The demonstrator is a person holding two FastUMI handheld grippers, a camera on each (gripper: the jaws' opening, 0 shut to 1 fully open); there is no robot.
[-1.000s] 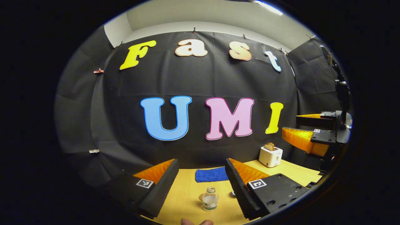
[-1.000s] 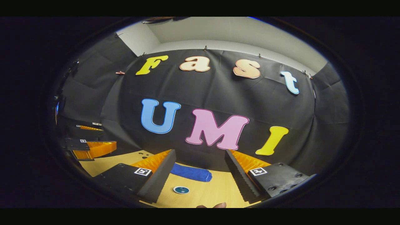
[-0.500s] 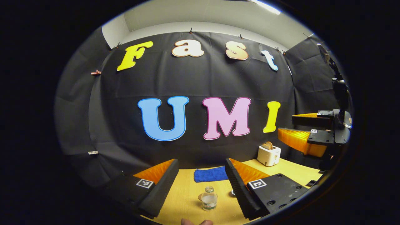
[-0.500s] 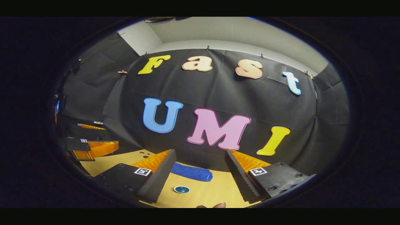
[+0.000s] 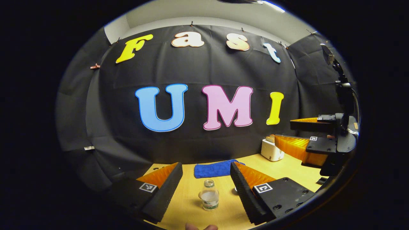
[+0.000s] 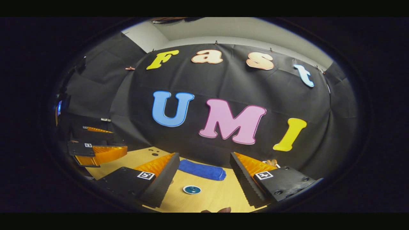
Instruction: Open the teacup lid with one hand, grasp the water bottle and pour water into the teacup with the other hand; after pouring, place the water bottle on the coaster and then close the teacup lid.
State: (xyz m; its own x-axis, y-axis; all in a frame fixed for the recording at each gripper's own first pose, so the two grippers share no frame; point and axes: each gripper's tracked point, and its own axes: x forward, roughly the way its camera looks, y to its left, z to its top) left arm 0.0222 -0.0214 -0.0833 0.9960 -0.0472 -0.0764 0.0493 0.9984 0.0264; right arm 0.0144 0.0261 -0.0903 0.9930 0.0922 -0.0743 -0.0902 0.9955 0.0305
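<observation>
The water bottle (image 5: 209, 199) stands upright between the gaping left gripper (image 5: 206, 171) fingers — untouched, farther ahead.

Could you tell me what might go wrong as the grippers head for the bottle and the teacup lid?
The water bottle stands uncapped between the open left gripper, so a knock could spill it. The teacup lid below the open right gripper looks small and low, and the fingers might slip off it.
</observation>
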